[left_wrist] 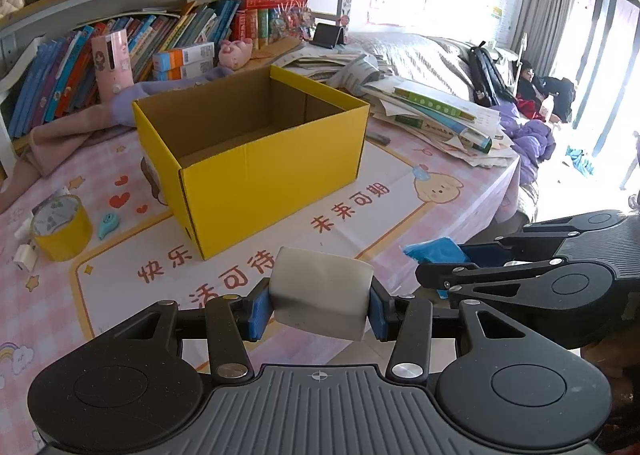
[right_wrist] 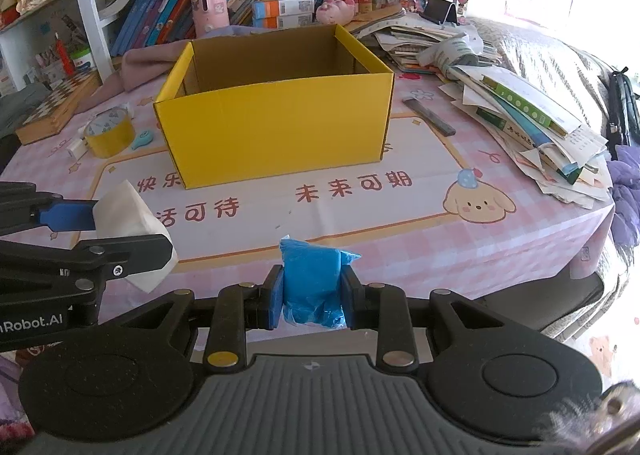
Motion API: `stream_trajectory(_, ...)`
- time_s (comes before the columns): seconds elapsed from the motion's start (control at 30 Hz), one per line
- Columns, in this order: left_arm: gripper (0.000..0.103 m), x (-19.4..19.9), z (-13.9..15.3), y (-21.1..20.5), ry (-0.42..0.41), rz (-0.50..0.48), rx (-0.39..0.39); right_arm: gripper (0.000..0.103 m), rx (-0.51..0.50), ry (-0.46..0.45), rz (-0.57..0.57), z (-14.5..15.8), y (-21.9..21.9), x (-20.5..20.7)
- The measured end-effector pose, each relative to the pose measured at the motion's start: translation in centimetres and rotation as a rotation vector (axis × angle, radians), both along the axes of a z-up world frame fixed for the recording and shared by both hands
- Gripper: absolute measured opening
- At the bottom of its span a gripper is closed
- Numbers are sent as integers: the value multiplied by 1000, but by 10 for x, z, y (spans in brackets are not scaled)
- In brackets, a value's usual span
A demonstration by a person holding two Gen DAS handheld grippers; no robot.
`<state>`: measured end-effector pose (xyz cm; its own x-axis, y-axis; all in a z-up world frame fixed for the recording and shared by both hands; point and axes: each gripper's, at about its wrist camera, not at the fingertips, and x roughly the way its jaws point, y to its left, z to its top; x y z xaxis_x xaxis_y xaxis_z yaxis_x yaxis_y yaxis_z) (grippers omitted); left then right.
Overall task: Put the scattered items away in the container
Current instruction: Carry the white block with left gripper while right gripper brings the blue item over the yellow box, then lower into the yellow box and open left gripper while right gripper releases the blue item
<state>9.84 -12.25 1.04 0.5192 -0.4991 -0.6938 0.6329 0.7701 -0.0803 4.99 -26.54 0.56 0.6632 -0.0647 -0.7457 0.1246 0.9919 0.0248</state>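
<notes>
An open yellow cardboard box (left_wrist: 272, 171) stands in the middle of the pink table; it also shows in the right wrist view (right_wrist: 276, 135). Its inside looks bare. My left gripper (left_wrist: 318, 305) is shut on a white tissue pack (left_wrist: 320, 295), held above the table in front of the box; the pack also shows in the right wrist view (right_wrist: 128, 223). My right gripper (right_wrist: 312, 291) is shut on a blue plastic packet (right_wrist: 312, 279), also in front of the box, to the right of the left gripper. The packet also shows in the left wrist view (left_wrist: 434, 249).
A yellow tape roll (left_wrist: 60, 227), a small teal item (left_wrist: 107, 225) and white bits lie left of the box. A dark flat bar (right_wrist: 430, 117) lies to its right. A pile of books and papers (right_wrist: 520, 111) fills the right side. A bookshelf (left_wrist: 120, 47) stands behind.
</notes>
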Motion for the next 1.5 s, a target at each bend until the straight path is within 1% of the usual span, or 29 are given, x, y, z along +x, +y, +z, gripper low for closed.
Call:
stream_trajectory(0.33,46,11,2,-9,-24,-3,-1,27,-3,-8,24,0,-5,16)
stream_trajectory(0.7,46,34,1,-26,-35,-11,-6,27,-4,-9,68,-1,-20,48)
stream_trajectory(0.8,46,41,4,-31,-60,-13,-21,26,-21,-39,69,4,-26,58)
stream_trajectory(1.03,46,67,25,-44,-174,17,-76,26,-115,-177,111,31,-41,89)
stream_trajectory(1.17,46,85,37,-51,-215,54,-91,26,-126,-222,153,44,-53,116)
stream_trajectory(1.27,46,99,43,-55,-231,91,-89,26,-125,-239,189,50,-60,140)
stream_trajectory(1.5,46,135,45,-59,-242,188,-43,26,-114,-262,281,53,-71,196)
